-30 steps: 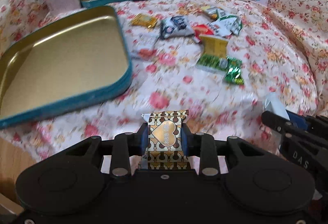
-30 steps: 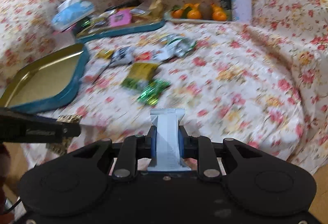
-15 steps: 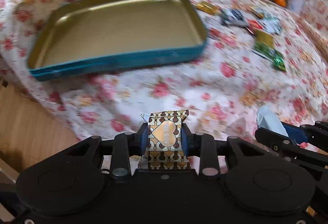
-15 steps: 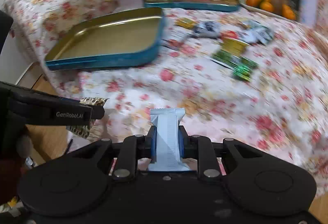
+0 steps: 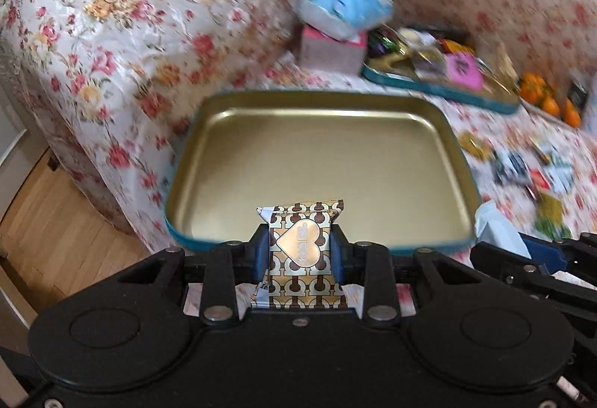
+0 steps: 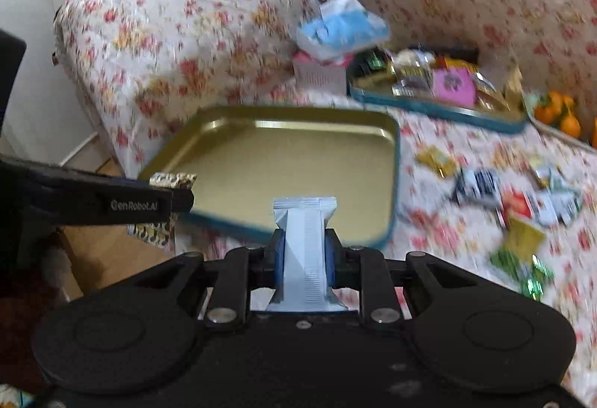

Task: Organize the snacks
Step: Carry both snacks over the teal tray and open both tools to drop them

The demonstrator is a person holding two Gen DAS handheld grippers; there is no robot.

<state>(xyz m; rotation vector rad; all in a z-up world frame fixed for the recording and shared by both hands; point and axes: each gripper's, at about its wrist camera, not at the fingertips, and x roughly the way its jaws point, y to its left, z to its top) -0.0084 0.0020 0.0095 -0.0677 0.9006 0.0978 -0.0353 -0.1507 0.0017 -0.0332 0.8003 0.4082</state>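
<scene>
- Gripping a gold snack [image 5: 300,251], the left gripper [image 5: 299,253] is closed on it, just before the tin [image 5: 321,161].
- The right gripper [image 6: 304,251] is closed on a blue snack [image 6: 304,251], also before the tin, whose inside shows only bare gold.
- Behind the tin, a second tin [image 6: 440,105] holds mixed snacks [image 6: 453,85].

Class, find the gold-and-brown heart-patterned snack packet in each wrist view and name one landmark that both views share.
Left wrist view: the gold-and-brown heart packet sits bottom centre, clamped in the left gripper.
Right wrist view: the same packet shows at the left edge, seen side-on in that gripper's fingers.
Shared landmark: the empty gold tray with teal rim, just beyond the packet in both.
</scene>
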